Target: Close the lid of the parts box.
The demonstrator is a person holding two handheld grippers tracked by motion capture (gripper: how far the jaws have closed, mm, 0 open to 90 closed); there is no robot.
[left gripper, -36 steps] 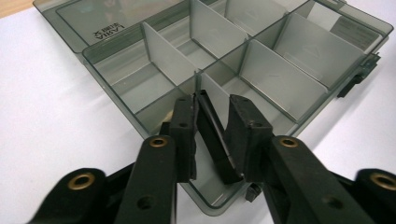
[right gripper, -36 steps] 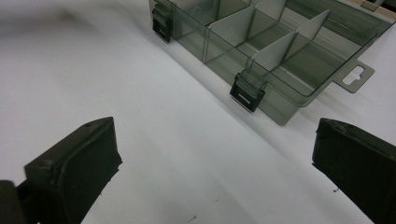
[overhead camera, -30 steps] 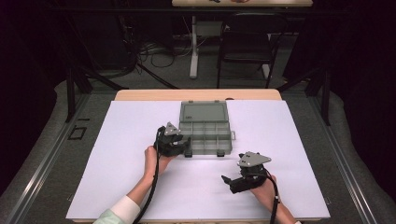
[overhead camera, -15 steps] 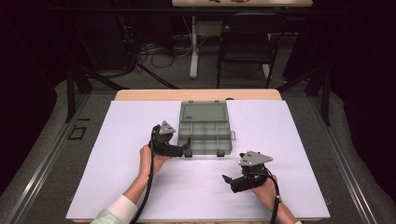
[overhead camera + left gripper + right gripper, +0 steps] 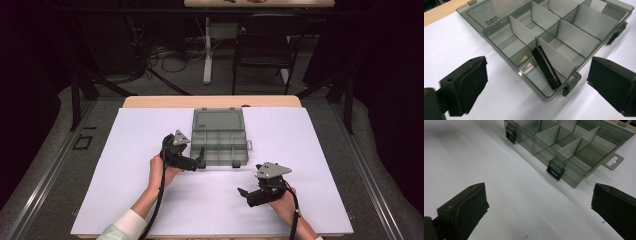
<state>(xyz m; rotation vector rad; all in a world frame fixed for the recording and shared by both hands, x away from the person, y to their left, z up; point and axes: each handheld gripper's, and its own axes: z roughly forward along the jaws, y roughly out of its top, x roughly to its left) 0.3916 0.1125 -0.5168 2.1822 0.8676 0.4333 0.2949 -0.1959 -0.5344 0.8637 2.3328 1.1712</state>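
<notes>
Since the earlier frames, the left gripper has just been opening its jaws; they now stand wide apart with nothing pressed between the pads. Black bar: lies loose in the near corner compartment of the organiser box, tilted, upper end leaning on a divider, lower end down by the front wall near a black latch. Left gripper view: bar sits between and beyond the two jaws, clear of both. Box is clear grey plastic, lid folded open and flat behind it, set on the white tabletop toward its far middle. Left gripper is at the box's near left corner. Right gripper: well apart from the box, over bare tabletop; jaws wide open, empty.
</notes>
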